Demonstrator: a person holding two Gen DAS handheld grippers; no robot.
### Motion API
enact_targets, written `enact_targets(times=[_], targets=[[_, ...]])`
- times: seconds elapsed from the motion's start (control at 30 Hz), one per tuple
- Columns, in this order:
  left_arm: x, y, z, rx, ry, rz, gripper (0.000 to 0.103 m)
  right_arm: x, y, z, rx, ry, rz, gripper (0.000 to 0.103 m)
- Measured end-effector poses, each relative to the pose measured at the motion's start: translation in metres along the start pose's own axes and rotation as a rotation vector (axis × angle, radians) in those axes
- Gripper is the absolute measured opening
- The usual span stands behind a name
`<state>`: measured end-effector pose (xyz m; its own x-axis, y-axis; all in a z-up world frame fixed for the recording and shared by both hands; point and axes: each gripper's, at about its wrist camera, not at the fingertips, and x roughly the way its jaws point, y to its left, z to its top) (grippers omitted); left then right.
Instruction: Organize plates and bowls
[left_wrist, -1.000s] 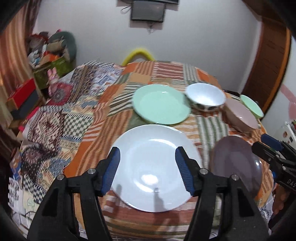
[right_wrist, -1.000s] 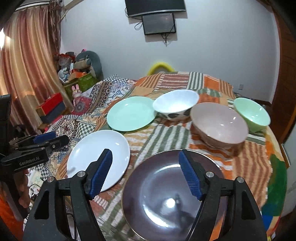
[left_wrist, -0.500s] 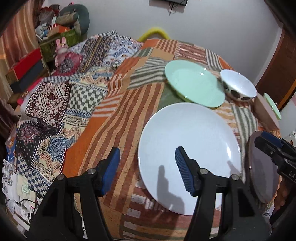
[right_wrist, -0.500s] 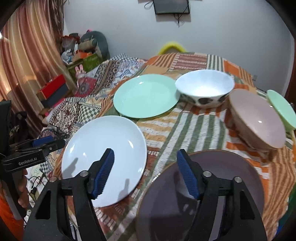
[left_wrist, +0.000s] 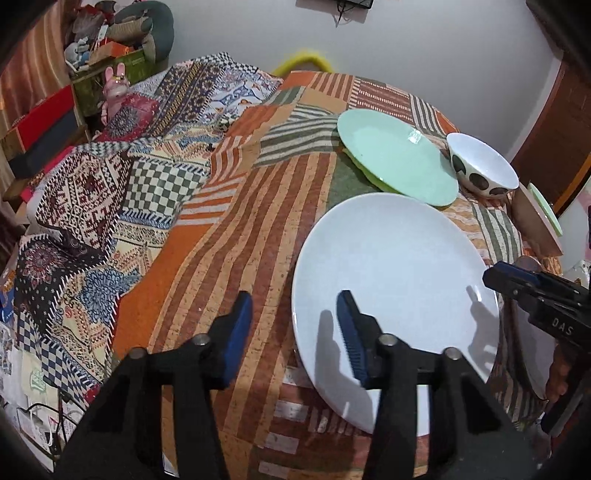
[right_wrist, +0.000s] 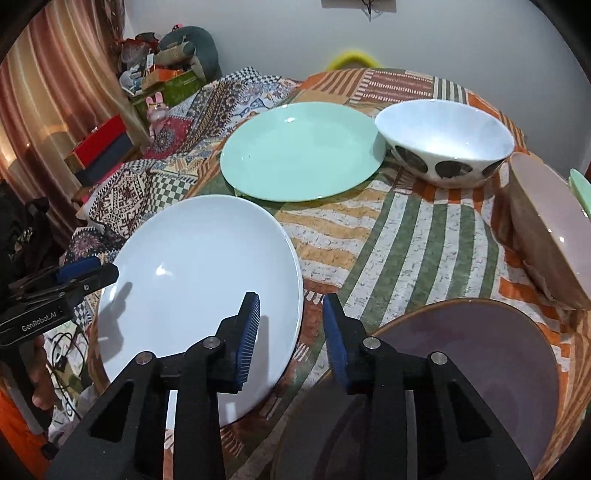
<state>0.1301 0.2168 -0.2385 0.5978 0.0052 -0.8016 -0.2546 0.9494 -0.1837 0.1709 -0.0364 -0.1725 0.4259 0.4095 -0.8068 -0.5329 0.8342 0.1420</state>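
Observation:
A large white plate (left_wrist: 399, 280) (right_wrist: 199, 273) lies flat on the patchwork tablecloth (left_wrist: 229, 229). My left gripper (left_wrist: 295, 328) straddles its left rim: one finger is over the cloth, the other over the plate. Its jaws are closing and the pads do not press on the rim. My right gripper (right_wrist: 291, 328) straddles the opposite rim in the same way, jaws closing, with a gap still showing. A dark purple plate (right_wrist: 480, 369) lies just right of it. Beyond are a mint green plate (right_wrist: 299, 155), a white spotted bowl (right_wrist: 443, 136) and a pinkish bowl (right_wrist: 550, 225).
A small green bowl (right_wrist: 580, 184) peeks in at the far right edge. Left of the table, a patterned blanket (left_wrist: 110, 184) covers lower furniture, with boxes and soft toys (left_wrist: 118, 37) against the wall. A yellow chair back (right_wrist: 351, 59) stands behind the table.
Both grippers came down towards the table. The left slid to the white plate's left rim, the right left the purple plate for its right rim. Both pairs of jaws narrowed.

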Motion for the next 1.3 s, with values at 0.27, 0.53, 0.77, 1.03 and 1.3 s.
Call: enact_targets(times=[0.27,0.53,0.77,1.03,1.3], targets=[[0.01,0.003,-0.005,-0.002,0.033,-0.033,0.032,0.011,0.0,0.001,-0.001,0.039,0.011,0.024],[0.017,-0.003,-0.009,-0.008,0.055,-0.105,0.029,0.017,0.003,0.005,0.005,0.049,0.014,0.023],[0.013,-0.007,-0.011,0.01,0.049,-0.089,0.029,0.019,0.006,0.005,-0.011,0.048,0.005,0.023],[0.002,-0.011,-0.011,-0.009,0.031,-0.069,0.029,0.013,0.005,0.0,0.011,0.041,0.004,0.023],[-0.013,-0.019,-0.009,0.004,-0.01,-0.054,0.029,0.003,0.003,-0.004,0.032,0.024,0.013,0.023]])
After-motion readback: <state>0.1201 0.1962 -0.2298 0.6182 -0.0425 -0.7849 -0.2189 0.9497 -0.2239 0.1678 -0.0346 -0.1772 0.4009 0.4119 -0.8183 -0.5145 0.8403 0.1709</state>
